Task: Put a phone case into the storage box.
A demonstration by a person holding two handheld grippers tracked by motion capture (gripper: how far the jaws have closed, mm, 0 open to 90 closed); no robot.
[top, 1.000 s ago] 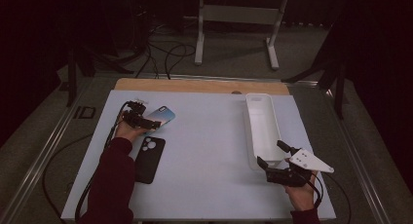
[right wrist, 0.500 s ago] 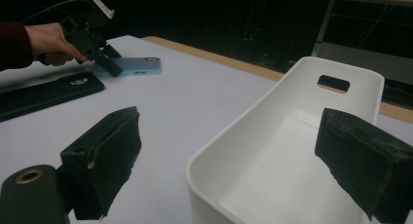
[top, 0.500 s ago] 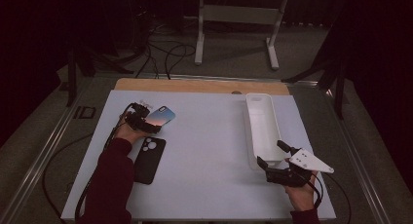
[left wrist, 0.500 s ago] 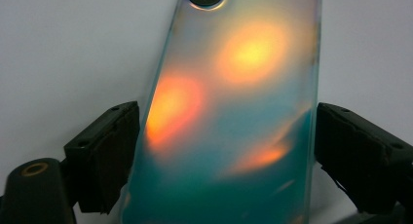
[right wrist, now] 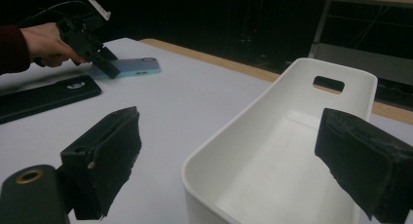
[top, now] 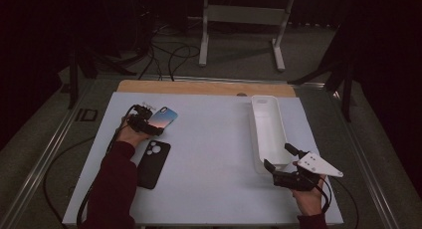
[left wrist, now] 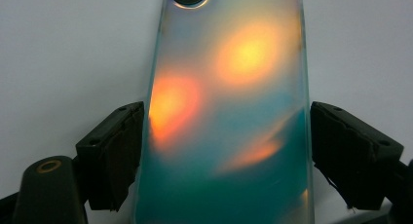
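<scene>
A: Where is the shiny phone case (top: 163, 118) seen?

B: It is seen lying flat on the white table (top: 209, 154), at the far left. The left gripper (top: 148, 127) is placed around its near end. In the left gripper view, the case (left wrist: 229, 117) is seen between the two black jaws. The left jaw is right at its edge. A thin gap is seen by the right jaw, so the jaws are spread and not yet pressed on it.

A: What else is seen there?

B: A black phone case (top: 153, 163) is laid just near of it.

A: And the right gripper (top: 283, 164)?

B: It is held at the near right with its jaws spread wide. The near end of a white tray (top: 268, 129) is seen between them. Nothing is pinched by it.
</scene>
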